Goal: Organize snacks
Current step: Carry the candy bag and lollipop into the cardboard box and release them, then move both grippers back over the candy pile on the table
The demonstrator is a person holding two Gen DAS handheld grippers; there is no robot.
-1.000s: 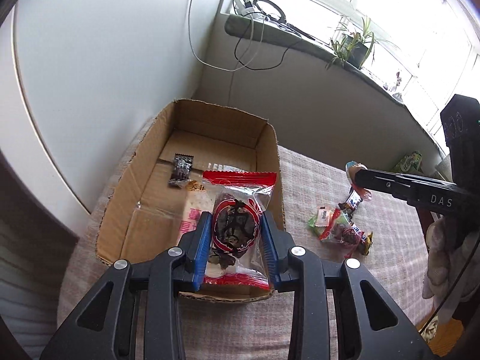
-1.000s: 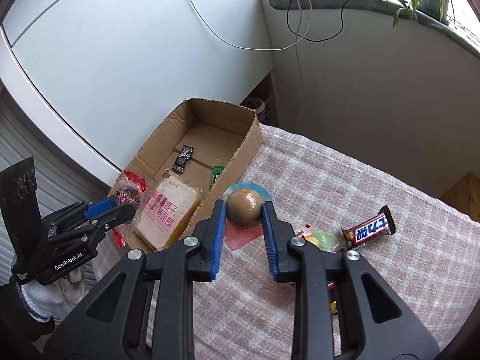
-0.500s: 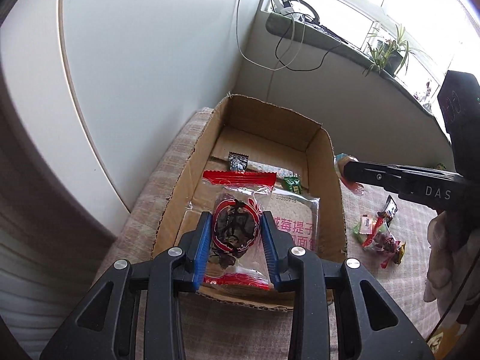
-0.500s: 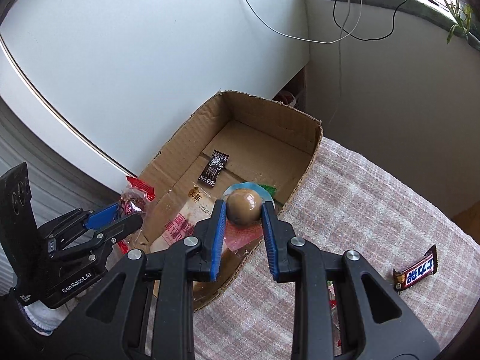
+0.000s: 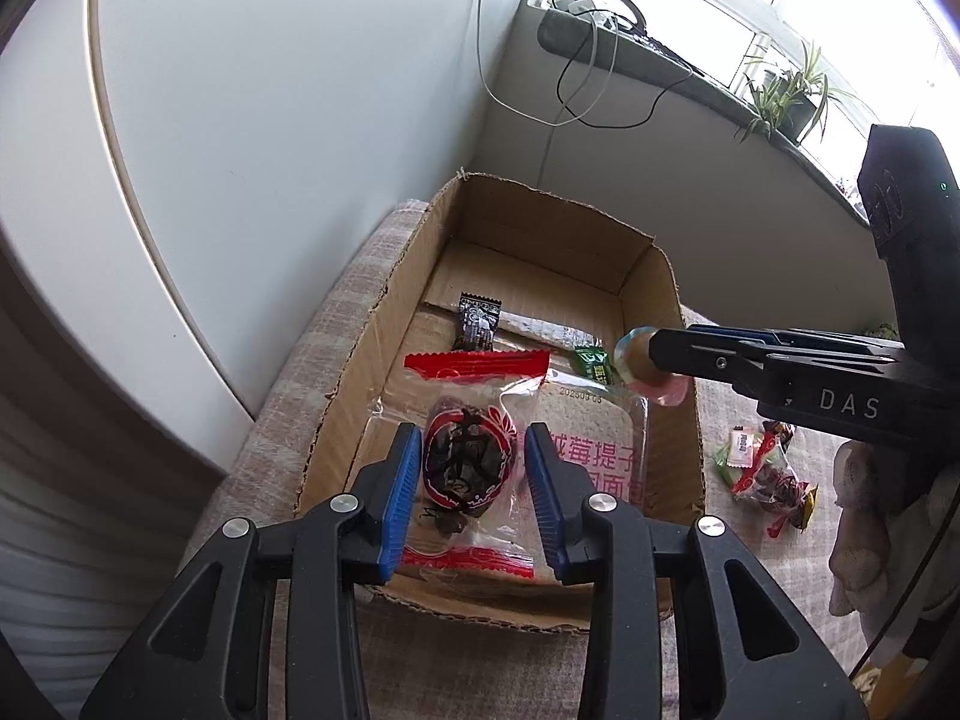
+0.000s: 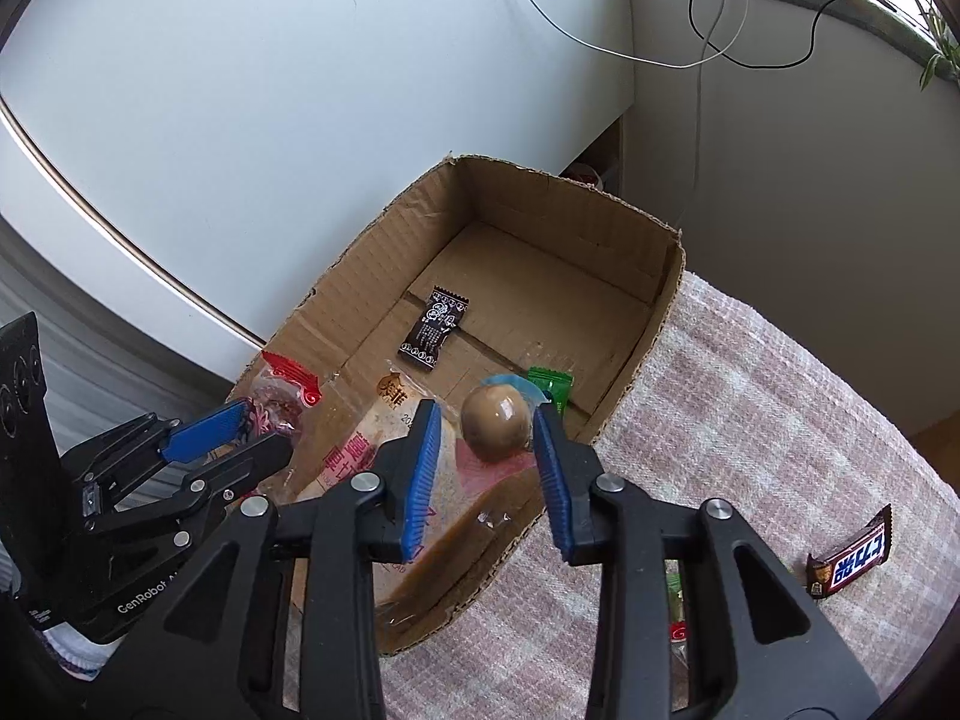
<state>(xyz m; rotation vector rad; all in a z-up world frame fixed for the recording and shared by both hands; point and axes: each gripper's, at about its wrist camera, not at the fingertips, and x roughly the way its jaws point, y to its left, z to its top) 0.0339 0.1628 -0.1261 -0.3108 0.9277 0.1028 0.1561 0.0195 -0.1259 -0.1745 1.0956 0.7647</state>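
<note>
- The left gripper (image 5: 471, 489) is clamped on a red-edged clear snack packet (image 5: 471, 468), whose long axis runs straight ahead along the fingers, its far sealed end pointing into the cardboard box (image 5: 354, 372).
- The box lies directly below and ahead of that gripper; the packet hangs over the box's near end, above a large wrapped bread slice (image 5: 600, 444) that already lies on the floor inside.
- The right gripper (image 6: 483, 441) is closed on a round brown sweet in a clear wrapper (image 6: 497, 423); it hovers over the box's right-hand wall, with the open interior ahead and slightly left of its fingers.
- Both grippers appear about equally near the box, so either load could drop first; judging from this, the release needs little more than opening the jaws over the floor.
- Farther ahead of both, a small black sachet (image 5: 477, 327) and a green sweet (image 6: 551, 387) lie on the box floor, well apart from the held items.
- The box sits on a checked pinkish cloth (image 6: 750, 420) covering the table, pushed towards a white wall.
- To the right of the right gripper a chocolate bar (image 6: 852, 558) lies on the cloth; a small heap of mixed sweets (image 5: 765, 474) shows right of the box in the left view.
- A windowsill with cables and a potted plant (image 5: 792, 96) runs beyond.
</note>
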